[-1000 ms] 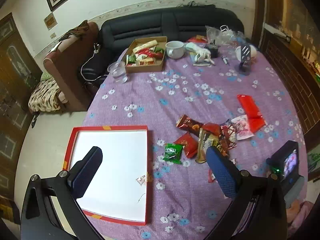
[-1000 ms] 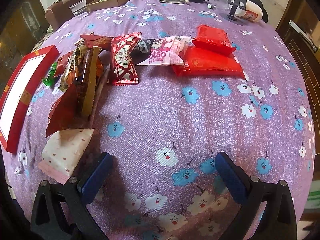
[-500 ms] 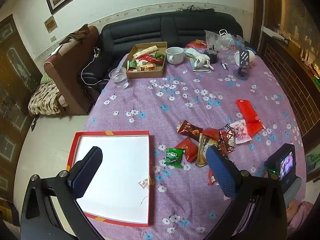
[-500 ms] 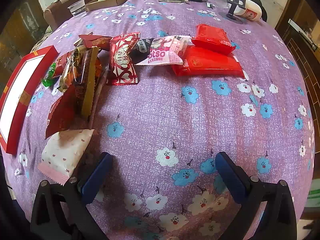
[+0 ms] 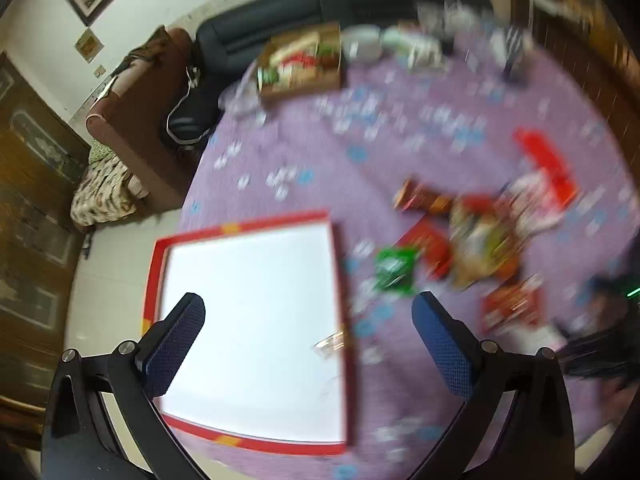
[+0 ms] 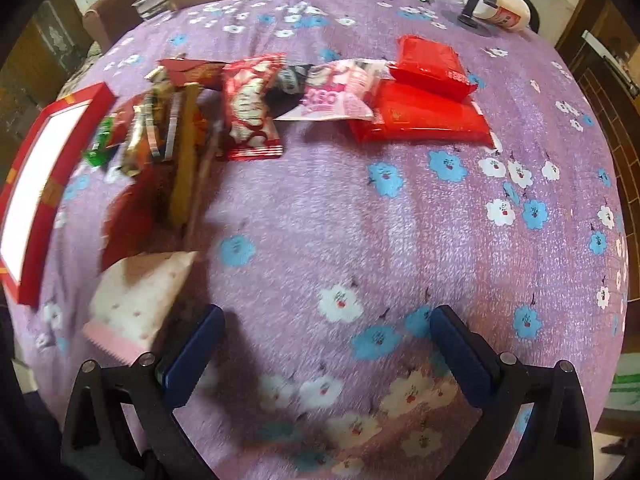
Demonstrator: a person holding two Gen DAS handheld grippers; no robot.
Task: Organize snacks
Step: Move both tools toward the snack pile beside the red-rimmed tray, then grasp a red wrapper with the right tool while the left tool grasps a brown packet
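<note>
Snacks in crinkled foil and plastic wrappers (image 6: 192,128) are heaped on the purple flower-printed worktop (image 6: 400,220), and none is seen inside the shallow red-rimmed white tray (image 5: 256,320). In the right wrist view the heap runs across the upper left and centre of the frame, with the tray cut off at the left edge. The right gripper (image 6: 326,354) is held low over bare cloth, its jaws spread wide and nothing between them. A pale pink dotted pouch (image 6: 136,300) lies at lower left, just beside the left-hand finger and outside the gap; its long axis runs from lower left to upper right. It is judged the nearest piece to that gripper, so a small shift toward frame left would be needed to straddle it.

In the blurred left wrist view the left gripper (image 5: 308,340) is likewise spread and empty, set above the tray's right rim. A small green packet (image 5: 394,270) lies just above and between its tips, right of the tray; the rest of the heap is spread toward the right of the frame.
</note>
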